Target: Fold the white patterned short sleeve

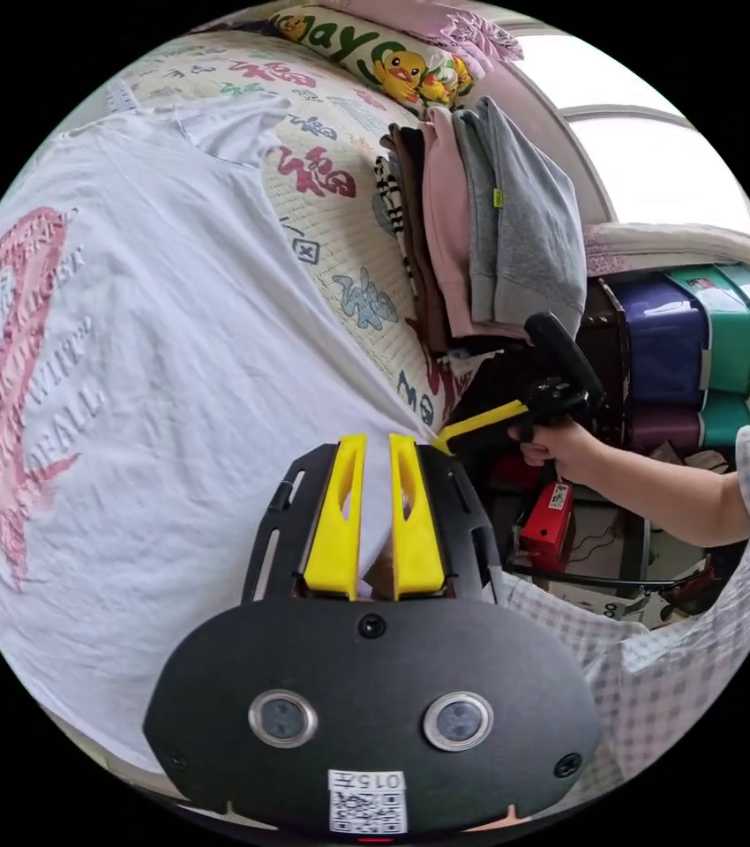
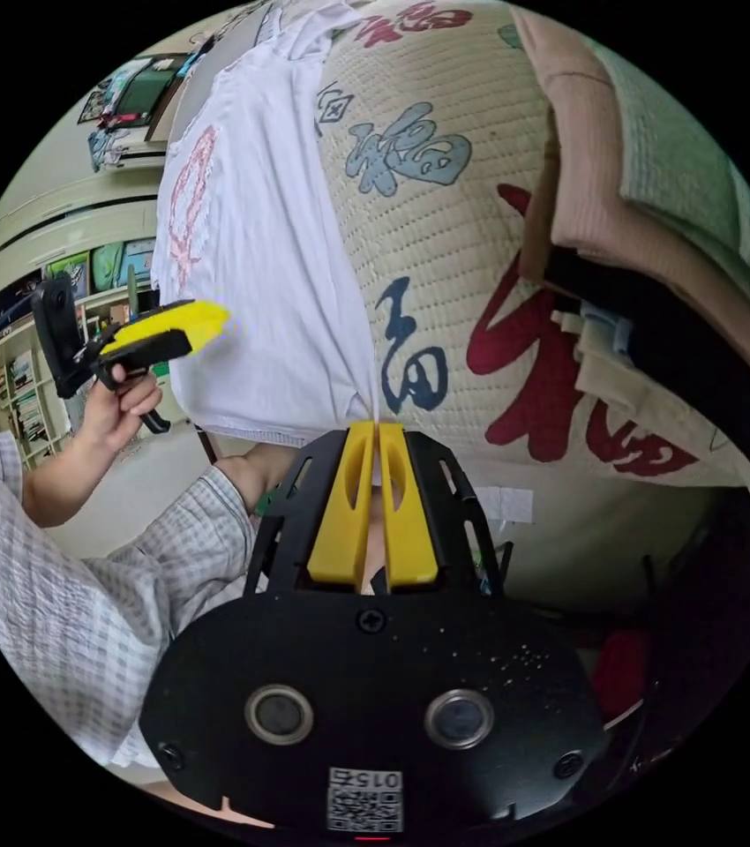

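— On the woven mat (image 1: pixel 340 221), what lies there?

— The white shirt (image 1: pixel 172 371), spread flat with its pink print (image 1: pixel 4 371) facing up, a sleeve (image 1: pixel 229 123) reaching toward the far end. Its hem reaches the mat's near edge.

— And the left gripper (image 1: pixel 377 445)?

— Its yellow jaws stand a little apart with white cloth between them at the hem; whether they press on it I cannot tell.

— The right gripper (image 2: pixel 377 432)?

— Pressed together on the shirt's corner, the fabric drawn taut to a point between the jaws, right at the mat's rim.

— Anything beside the shirt?

— A stack of folded clothes (image 1: pixel 481 238) sits on the mat just beside it, pink and grey among them, and a duck-print pillow (image 1: pixel 375 53) farther off. A person's checked sleeve (image 2: pixel 66 582) shows nearby.
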A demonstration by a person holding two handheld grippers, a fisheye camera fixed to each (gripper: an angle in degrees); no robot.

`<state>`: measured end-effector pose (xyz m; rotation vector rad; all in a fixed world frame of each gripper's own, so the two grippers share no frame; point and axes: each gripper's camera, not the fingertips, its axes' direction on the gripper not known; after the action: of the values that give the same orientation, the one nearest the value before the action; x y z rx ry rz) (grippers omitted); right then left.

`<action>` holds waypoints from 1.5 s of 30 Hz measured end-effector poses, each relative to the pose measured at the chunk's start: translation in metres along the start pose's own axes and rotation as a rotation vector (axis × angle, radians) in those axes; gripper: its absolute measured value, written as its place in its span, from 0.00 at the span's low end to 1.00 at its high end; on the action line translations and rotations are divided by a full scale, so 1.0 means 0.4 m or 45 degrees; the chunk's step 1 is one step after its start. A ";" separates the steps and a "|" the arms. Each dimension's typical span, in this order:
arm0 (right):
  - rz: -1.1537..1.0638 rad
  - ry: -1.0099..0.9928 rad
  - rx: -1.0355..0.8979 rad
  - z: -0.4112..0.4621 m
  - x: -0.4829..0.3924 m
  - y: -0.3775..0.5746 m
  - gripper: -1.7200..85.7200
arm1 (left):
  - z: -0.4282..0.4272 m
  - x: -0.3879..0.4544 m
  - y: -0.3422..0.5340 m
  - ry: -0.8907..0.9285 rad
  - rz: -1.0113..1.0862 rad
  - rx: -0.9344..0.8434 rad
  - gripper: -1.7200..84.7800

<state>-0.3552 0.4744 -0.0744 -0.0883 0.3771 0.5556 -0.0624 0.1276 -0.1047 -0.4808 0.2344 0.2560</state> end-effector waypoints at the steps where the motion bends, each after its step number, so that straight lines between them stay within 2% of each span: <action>1: 0.011 -0.011 0.001 -0.008 -0.004 0.000 0.02 | -0.024 -0.031 0.018 -0.018 -0.042 0.020 0.08; 4: 0.076 -0.012 0.012 -0.056 -0.023 0.009 0.02 | -0.088 -0.111 0.086 -0.063 -0.161 0.065 0.08; 8: 0.103 0.107 -0.034 -0.142 -0.090 0.044 0.02 | -0.178 -0.225 0.218 -0.091 -0.366 0.130 0.08; 13: 0.058 0.201 -0.058 -0.249 -0.257 0.047 0.02 | -0.359 -0.431 0.514 -0.121 -0.792 0.343 0.08; 19: -0.152 0.216 -0.074 -0.297 -0.622 -0.098 0.02 | -0.577 -0.655 0.877 -0.153 -1.185 0.701 0.08; 21: -0.348 0.234 -0.100 -0.281 -0.832 -0.188 0.03 | -0.636 -0.721 0.964 -0.135 -1.254 0.831 0.08; 25: -0.729 0.226 -0.147 -0.223 -1.210 -0.318 0.04 | -0.754 -0.898 1.081 -0.052 -1.257 1.048 0.09; 28: -0.963 0.169 -0.120 -0.164 -1.514 -0.408 0.06 | -0.802 -1.046 1.105 0.074 -1.247 1.089 0.10; 31: -1.101 0.219 0.062 -0.113 -1.781 -0.472 0.08 | -0.821 -1.183 1.111 0.201 -1.272 1.098 0.10; 33: -1.191 0.344 0.134 -0.056 -1.960 -0.526 0.11 | -0.818 -1.257 1.113 0.297 -1.287 1.088 0.11; 37: -1.259 0.609 0.120 0.059 -2.134 -0.620 0.14 | -0.813 -1.375 1.113 0.468 -1.219 1.052 0.11; 41: -1.212 0.894 -0.059 0.182 -2.177 -0.726 0.13 | -0.816 -1.428 1.130 0.521 -1.136 1.021 0.11; 45: -1.110 0.737 0.053 0.041 -2.166 -0.719 0.05 | -0.825 -1.465 1.183 0.582 -1.094 1.051 0.12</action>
<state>-0.8760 -0.1980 0.2582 -0.3562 0.8506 -0.3592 -0.8073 0.2643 -0.4249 0.2180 0.5206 -0.7849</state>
